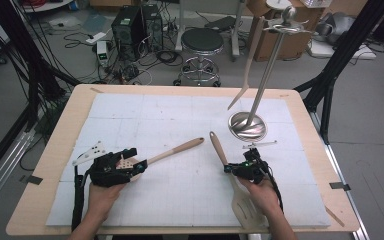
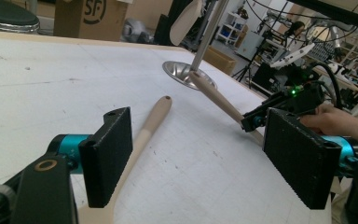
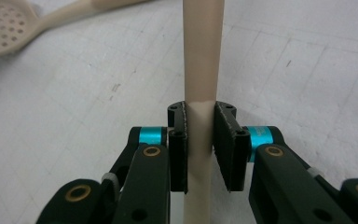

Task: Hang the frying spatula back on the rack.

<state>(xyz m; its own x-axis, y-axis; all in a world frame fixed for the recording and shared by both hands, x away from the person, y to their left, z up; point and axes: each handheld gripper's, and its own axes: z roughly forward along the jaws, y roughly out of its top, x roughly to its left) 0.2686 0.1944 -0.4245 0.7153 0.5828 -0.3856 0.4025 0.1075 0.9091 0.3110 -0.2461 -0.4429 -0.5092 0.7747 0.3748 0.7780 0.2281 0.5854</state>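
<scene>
While the steel stand with its hanging beige utensil rises at the far right of the tabletop, nothing lies between it and the two claws. Near the person's left, a perforated skimmer lies flat, its handle angled toward the stand (the bowl end sits under the left claw). That claw's pads stand wide, straddling the skimmer's handle without touching it. To the right, the slotted spatula lies with its handle pointing away from the person; the right claw is clamped narrowly on that handle, hand low behind it.
</scene>
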